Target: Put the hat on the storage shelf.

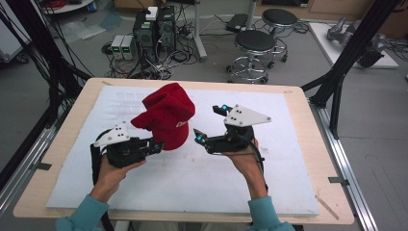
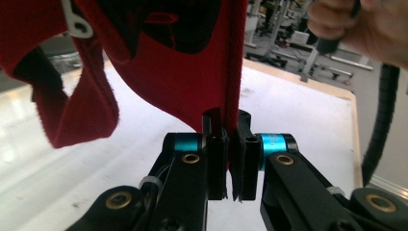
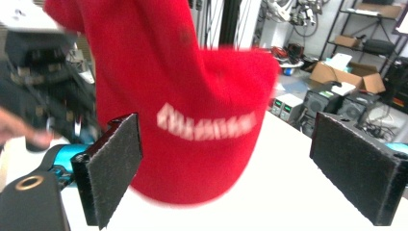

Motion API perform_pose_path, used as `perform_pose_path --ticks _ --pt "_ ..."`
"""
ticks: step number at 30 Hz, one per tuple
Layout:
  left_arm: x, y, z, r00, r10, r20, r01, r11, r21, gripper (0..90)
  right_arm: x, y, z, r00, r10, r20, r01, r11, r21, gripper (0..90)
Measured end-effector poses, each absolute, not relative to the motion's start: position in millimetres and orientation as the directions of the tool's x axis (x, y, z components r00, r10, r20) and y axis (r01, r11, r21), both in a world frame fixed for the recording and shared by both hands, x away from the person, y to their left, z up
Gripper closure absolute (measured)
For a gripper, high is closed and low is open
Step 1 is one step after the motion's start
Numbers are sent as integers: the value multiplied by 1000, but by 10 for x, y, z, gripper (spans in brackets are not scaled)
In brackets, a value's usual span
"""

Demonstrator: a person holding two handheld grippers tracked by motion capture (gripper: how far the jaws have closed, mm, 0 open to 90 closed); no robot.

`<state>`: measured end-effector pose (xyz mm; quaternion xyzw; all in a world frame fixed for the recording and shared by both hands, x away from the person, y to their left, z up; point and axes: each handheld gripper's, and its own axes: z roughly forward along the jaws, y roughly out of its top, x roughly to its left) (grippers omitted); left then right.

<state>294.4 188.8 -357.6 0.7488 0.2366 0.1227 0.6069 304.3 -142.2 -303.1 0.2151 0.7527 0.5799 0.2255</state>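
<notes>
Where the high view looks down on the table (image 1: 298,159), a red knit cap (image 1: 166,120) with white lettering hangs above the white mat (image 1: 192,178), its edge clamped in the left tongs (image 1: 155,144); the right tongs (image 1: 210,122) stand apart just beside it. Left gripper view: left tongs (image 2: 230,161) pinch a red fabric edge; cap (image 2: 159,62) cut off at top. Right gripper view: right tongs (image 3: 245,168) spread wide, pads clear of the cap (image 3: 192,110); lettering blurred, unreadable.
</notes>
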Motion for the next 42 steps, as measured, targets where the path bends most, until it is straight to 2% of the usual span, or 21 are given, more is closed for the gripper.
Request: perform_pose_path --ticks 4,6,13,21,35,42 --pt "3035 1984 -3423 835 546 -70 176 -144 974 857 3000 -1593 -3098 -789 610 -68 85 218 972 100" --pt "3073 2019 -3362 824 565 -53 163 -147 976 857 2977 -1676 -3133 -773 633 -54 99 203 974 18" --pt "3250 2163 -3224 769 639 -3 134 -157 979 858 2898 -1926 -3249 -740 673 -13 135 167 977 17" --pt "3442 2220 -3276 713 700 46 131 -197 972 858 2779 -2145 -3436 -712 702 23 169 139 976 6" --pt "3912 2298 -3333 640 767 51 158 -196 968 857 2706 -2411 -3792 -637 765 98 234 71 970 4" --pt "4105 2313 -3506 596 802 40 206 -201 958 858 2696 -2443 -4035 -605 794 64 243 108 964 5"
